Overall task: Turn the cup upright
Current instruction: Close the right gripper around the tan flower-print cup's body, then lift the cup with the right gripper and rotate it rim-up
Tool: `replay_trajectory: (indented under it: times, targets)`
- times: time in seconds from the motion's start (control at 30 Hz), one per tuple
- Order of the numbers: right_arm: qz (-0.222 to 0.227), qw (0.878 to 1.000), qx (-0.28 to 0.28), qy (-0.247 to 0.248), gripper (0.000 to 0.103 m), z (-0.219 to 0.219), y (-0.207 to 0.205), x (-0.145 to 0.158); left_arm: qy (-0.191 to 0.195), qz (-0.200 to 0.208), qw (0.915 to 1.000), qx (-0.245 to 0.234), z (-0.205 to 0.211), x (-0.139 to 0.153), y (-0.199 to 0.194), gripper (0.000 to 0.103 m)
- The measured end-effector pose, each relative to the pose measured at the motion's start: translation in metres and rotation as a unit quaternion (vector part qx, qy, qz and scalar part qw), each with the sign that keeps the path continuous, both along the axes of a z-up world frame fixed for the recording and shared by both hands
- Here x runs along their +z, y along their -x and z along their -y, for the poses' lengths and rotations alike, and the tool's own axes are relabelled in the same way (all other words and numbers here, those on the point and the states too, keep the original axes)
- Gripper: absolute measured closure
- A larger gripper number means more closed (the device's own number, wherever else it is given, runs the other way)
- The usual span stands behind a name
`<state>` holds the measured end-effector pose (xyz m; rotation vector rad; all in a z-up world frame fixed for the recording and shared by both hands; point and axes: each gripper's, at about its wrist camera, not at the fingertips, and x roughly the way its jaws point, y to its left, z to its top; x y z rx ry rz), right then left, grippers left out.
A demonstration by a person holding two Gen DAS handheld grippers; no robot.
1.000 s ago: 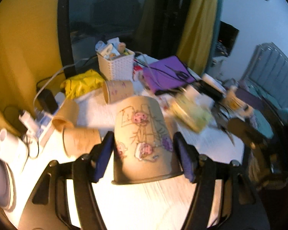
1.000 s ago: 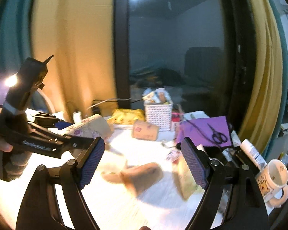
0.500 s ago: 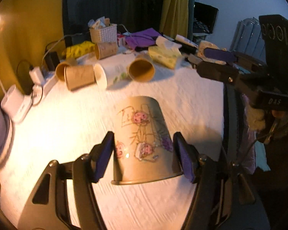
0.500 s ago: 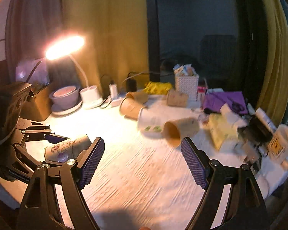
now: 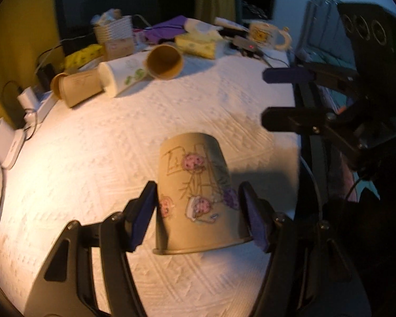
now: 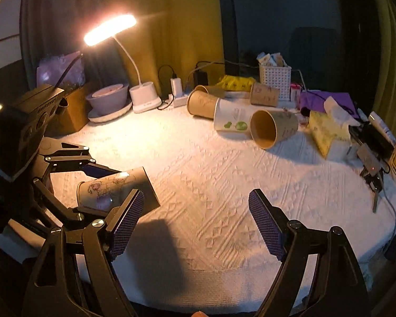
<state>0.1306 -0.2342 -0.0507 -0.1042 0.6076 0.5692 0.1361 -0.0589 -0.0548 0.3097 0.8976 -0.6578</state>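
Cup, brown paper with pink cartoon drawings, sits clamped between the pads of the left gripper, lying on its side above the white textured tablecloth. Beyond the fingers, near the far table edge, several more paper cups lie tipped over. The right gripper hangs with its jaws spread, gripping nothing, beside the held cup.

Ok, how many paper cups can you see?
6: one cup in the left gripper, four lying clustered at the table's back, one beside the white basket. Others may be hidden.
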Motion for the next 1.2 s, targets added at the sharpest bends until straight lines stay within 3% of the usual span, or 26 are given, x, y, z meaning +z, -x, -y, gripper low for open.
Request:
replay_trajectory:
  times: [0.3,0.37,0.43,0.77,0.97,1.13,1.2]
  targets:
    - [-0.003,1.0,0.008,0.013,0.018,0.01,-0.004,-0.007,-0.012,-0.014,0.9998,-0.011,0.013,-0.01,-0.004,0.037]
    - [-0.001,1.0,0.013,0.017,0.018,0.011,-0.004,-0.008,-0.013,-0.015,0.9998,-0.009,0.014,-0.011,-0.004,0.03]
    - [0.001,1.0,0.019,0.023,0.018,0.009,-0.004,-0.008,-0.007,-0.016,0.9998,-0.009,0.013,-0.01,-0.001,0.016]
    - [0.016,0.993,0.076,0.094,0.018,-0.016,-0.008,-0.007,0.046,-0.004,0.9977,0.049,-0.017,0.005,0.018,0.015]
    - [0.035,0.966,0.183,0.179,0.018,-0.047,-0.001,-0.007,0.092,0.013,0.9899,0.108,-0.05,0.011,0.048,0.015]
    - [0.057,0.927,0.274,0.251,0.018,-0.073,0.01,-0.01,0.141,0.018,0.9785,0.15,-0.08,0.007,0.069,0.015]
    - [0.071,0.905,0.308,0.287,0.018,-0.085,0.013,-0.012,0.156,0.023,0.9736,0.165,-0.093,0.004,0.075,0.015]
